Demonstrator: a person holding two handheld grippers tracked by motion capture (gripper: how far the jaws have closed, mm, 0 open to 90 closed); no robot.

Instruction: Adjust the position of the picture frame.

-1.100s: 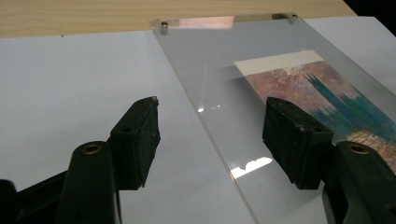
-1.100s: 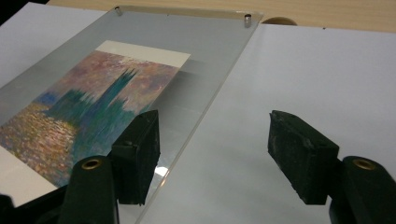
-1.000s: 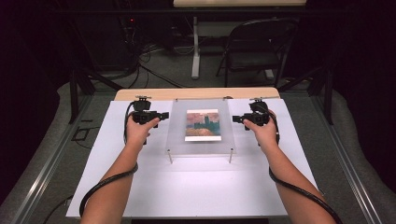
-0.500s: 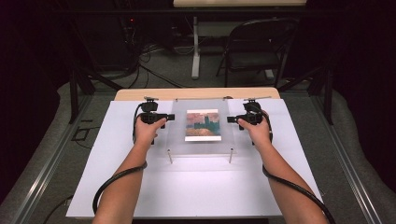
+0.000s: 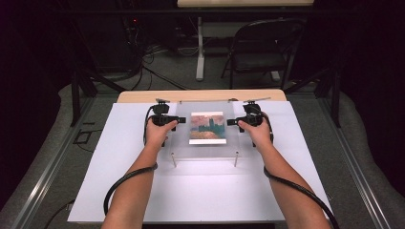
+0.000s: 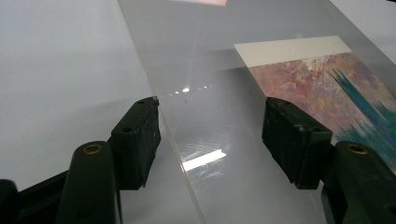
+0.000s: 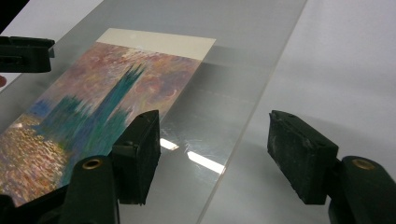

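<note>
A clear acrylic plate (image 5: 205, 131) on the white surface (image 5: 200, 191), raised a little on small posts (image 5: 174, 160) near its front corners. Under the plate a printed picture (image 5: 207, 127), a blue tower in pink and orange colours, roughly in the middle.

Left gripper (image 5: 168, 120) at the left edge of the plate, right gripper (image 5: 239, 121) at the right edge, both pointing inward toward each other. In the left gripper view, jaws spread wide, the left edge of the plate (image 6: 182, 154) running between them, touching neither. In the right gripper view, the same: jaws spread, the right edge (image 7: 233, 154) between them, not pinched.

Probably the step in hand: to grasp the plate on both sides, perhaps for lifting it off the picture. Best to close both pairs of jaws at the same moment and at the same place along each edge, so no tilt and no twist. Better to push a little deeper over the edge before closing, since smooth acrylic slips easily. After closing, to raise both hands evenly and straight, keeping the plate level, not to drag the picture or catch on the posts.
</note>
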